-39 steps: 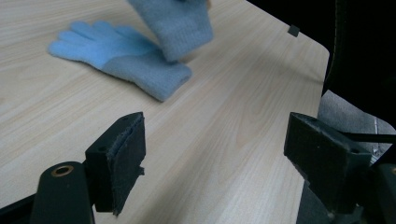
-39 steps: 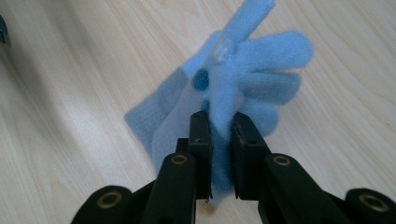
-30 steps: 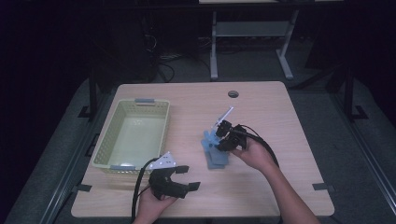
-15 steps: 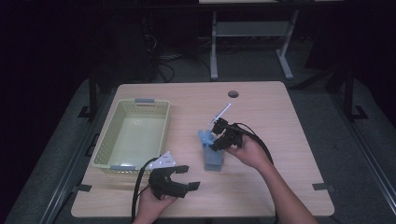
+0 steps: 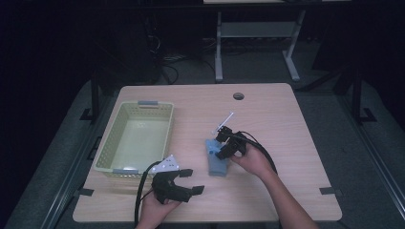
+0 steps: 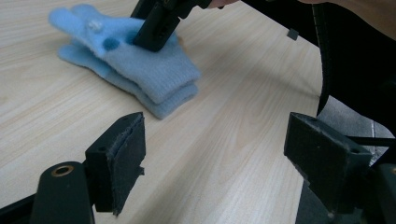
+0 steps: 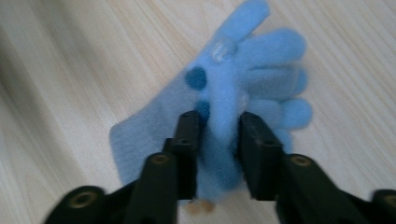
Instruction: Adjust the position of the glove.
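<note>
The right gripper [image 7: 219, 154] pinches a fold of the blue fleece gloves [image 7: 233, 93] lying mid-table beside the basket [image 5: 136, 138]; soft and light, they likely bunch. The left gripper [image 6: 210, 163] rests open nearby.

bare tabletop [image 5: 282, 119] right of the green basket [image 5: 136, 138], blue gloves [image 5: 216, 160] mid-table
</note>
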`<state>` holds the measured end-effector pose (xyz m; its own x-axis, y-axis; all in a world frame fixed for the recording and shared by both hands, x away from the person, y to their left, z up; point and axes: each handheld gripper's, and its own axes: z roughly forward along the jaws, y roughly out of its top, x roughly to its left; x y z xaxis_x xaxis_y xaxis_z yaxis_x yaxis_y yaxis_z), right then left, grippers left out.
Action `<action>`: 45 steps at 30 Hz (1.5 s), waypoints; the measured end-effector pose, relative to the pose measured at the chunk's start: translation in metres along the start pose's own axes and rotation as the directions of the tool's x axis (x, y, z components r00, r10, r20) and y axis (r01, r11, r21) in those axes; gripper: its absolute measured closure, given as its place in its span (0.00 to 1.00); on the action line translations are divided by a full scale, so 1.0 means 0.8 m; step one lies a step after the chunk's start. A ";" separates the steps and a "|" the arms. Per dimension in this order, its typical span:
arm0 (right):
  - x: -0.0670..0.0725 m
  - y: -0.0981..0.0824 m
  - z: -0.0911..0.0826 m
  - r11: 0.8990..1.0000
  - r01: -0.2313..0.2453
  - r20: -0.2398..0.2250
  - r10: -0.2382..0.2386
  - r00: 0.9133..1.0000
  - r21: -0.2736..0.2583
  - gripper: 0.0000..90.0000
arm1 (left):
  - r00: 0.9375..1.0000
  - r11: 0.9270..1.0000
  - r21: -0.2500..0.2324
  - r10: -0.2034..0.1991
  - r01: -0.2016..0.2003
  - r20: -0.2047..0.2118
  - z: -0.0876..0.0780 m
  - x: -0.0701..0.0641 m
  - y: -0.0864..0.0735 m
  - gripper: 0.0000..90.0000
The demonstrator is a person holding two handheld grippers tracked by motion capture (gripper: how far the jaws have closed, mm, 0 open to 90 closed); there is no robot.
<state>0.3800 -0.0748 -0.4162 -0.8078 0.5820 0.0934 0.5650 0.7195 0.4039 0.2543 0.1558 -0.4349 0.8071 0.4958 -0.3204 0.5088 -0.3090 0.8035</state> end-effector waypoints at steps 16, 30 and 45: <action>0.004 -0.007 0.010 1.000 -0.022 -0.020 0.022 1.000 -0.016 0.80 | 1.000 1.000 0.022 0.001 -0.001 -0.004 0.005 0.000 -0.001 0.23; 0.000 -0.031 0.001 0.990 -0.108 -0.034 0.106 0.994 -0.091 0.56 | 0.998 0.997 0.062 -0.055 0.054 0.015 0.018 0.008 0.011 0.25; -0.002 -0.078 -0.011 0.963 -0.215 -0.079 0.205 0.976 -0.160 0.41 | 0.981 0.981 0.042 -0.190 0.191 -0.035 0.034 0.025 0.020 0.21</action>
<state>0.3448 -0.1237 -0.4333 -0.6856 0.6851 0.2460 0.6915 0.5074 0.5141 0.2872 0.1387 -0.4421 0.6849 0.5733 -0.4497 0.6661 -0.2425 0.7054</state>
